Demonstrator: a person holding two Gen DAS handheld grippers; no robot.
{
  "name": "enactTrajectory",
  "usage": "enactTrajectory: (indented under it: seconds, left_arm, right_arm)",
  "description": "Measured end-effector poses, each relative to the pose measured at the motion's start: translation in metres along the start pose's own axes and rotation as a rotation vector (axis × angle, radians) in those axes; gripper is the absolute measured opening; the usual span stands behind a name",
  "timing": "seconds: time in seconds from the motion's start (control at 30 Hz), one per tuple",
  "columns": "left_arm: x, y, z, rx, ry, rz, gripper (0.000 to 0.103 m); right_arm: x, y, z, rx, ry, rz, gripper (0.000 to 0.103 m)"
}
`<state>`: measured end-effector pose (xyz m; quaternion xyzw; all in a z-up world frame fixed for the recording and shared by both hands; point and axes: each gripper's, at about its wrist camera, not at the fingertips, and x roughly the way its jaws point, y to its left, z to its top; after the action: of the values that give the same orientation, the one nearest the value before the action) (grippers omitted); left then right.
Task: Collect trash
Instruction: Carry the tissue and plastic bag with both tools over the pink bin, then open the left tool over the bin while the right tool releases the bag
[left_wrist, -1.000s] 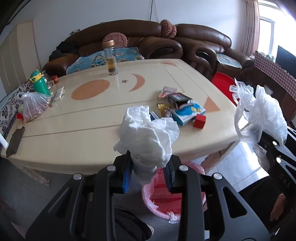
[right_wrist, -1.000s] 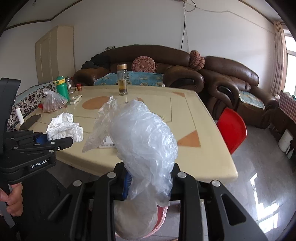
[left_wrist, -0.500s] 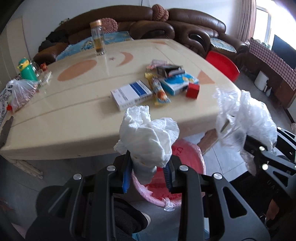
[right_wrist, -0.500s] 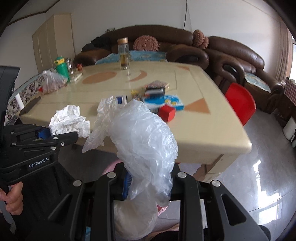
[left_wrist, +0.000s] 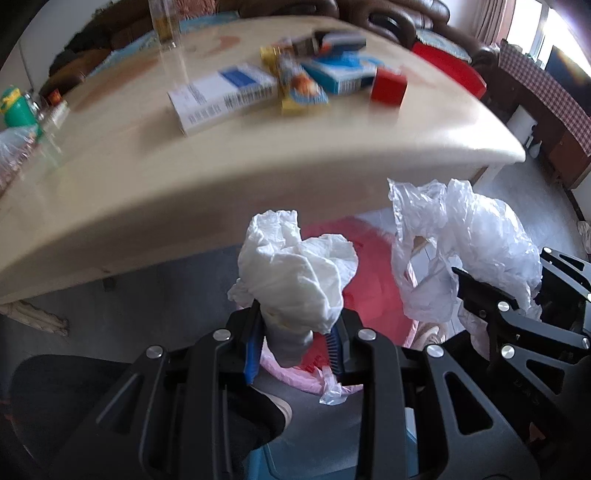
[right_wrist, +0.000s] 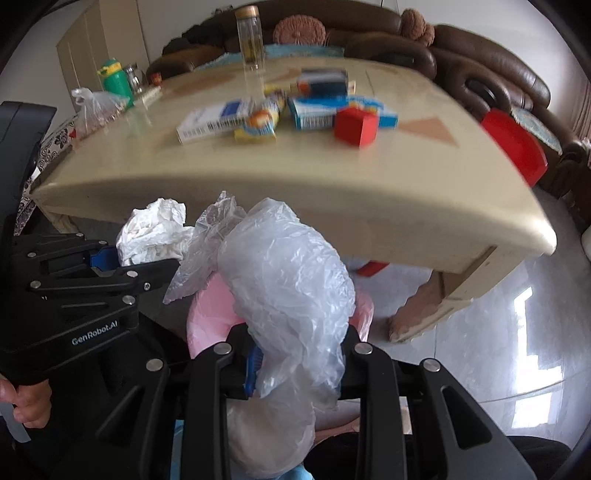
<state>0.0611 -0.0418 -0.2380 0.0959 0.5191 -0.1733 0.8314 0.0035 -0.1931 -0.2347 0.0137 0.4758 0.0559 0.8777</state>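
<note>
My left gripper (left_wrist: 293, 332) is shut on a crumpled white tissue (left_wrist: 295, 269), which also shows in the right wrist view as the tissue (right_wrist: 155, 229). A crumpled clear plastic bag (right_wrist: 288, 280) is clamped in my right gripper (right_wrist: 297, 354); the same bag (left_wrist: 469, 251) appears at the right of the left wrist view. Both wads hang just over a red bin with a pink liner (left_wrist: 369, 266), whose liner (right_wrist: 210, 314) peeks out beside the bag. The bin stands on the floor under the table's near edge.
The cream table (left_wrist: 258, 177) carries a white-blue box (left_wrist: 221, 96), snack packets (left_wrist: 299, 88), a blue box (left_wrist: 340, 74), a red cube (left_wrist: 388, 86) and a glass bottle (right_wrist: 251, 40). Brown sofas (right_wrist: 480, 62) stand behind. A hand (right_wrist: 26, 402) holds the left gripper.
Both grippers have dropped from table height to below the table edge and tilted downward, each with its wad still in it. The pink-lined bin now lies right beneath them.
</note>
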Motion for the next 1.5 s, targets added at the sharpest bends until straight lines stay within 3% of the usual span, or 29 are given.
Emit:
enactTrajectory:
  seconds: [0.7,1.07,1.13,1.2,1.33,1.5]
  left_arm:
    - [0.106,-0.004,-0.006,-0.016,0.247,-0.042,0.029]
    - [0.132,-0.016,-0.012,-0.017,0.302,-0.041,0.029]
    - [0.135,-0.019,-0.014,-0.007,0.299,-0.045,0.035]
    - [0.132,-0.019,-0.011,0.007,0.296,-0.038,0.051]
    - [0.13,-0.018,-0.009,0.017,0.289,0.015,0.058]
    - [0.131,-0.016,-0.009,0.01,0.293,0.019,0.066]
  right_arm:
    - [0.112,-0.024,-0.018,0.037,0.263,0.063,0.028]
    - [0.139,-0.028,-0.018,0.036,0.335,0.092,0.032]
    - [0.14,-0.028,-0.017,0.035,0.333,0.102,0.035]
    - [0.142,-0.029,-0.017,0.034,0.329,0.108,0.042]
    - [0.144,-0.036,-0.016,0.06,0.327,0.093,0.058]
    - [0.144,-0.041,-0.016,0.083,0.332,0.096,0.064]
